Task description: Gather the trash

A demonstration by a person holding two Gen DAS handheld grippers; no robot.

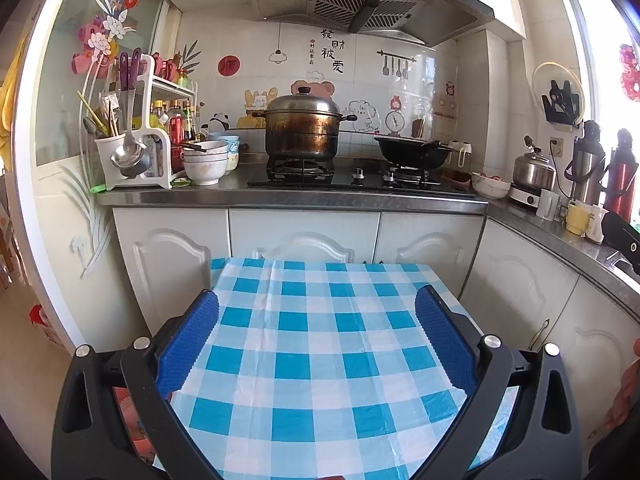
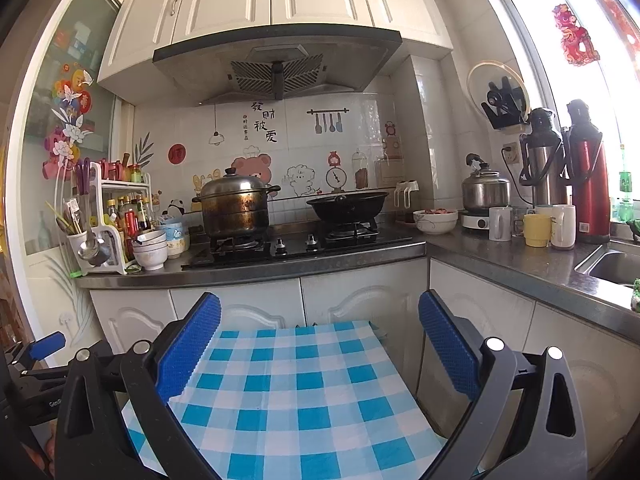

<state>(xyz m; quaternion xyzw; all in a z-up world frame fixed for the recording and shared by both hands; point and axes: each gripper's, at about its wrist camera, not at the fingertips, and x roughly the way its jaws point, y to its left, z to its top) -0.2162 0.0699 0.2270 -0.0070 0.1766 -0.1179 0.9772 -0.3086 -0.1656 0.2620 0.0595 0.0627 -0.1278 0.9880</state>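
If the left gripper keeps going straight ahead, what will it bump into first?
Probably the white cabinet doors under the stove counter. The left gripper is open and points out over the checkered tablecloth, which looks bare. Past its far edge stand those doors, though depth is hard to judge.

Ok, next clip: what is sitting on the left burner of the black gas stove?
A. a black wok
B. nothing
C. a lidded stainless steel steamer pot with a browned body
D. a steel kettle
C: the lidded stainless steel steamer pot with a browned body stands on the left burner of the black gas stove, while the black wok sits on the right burner.
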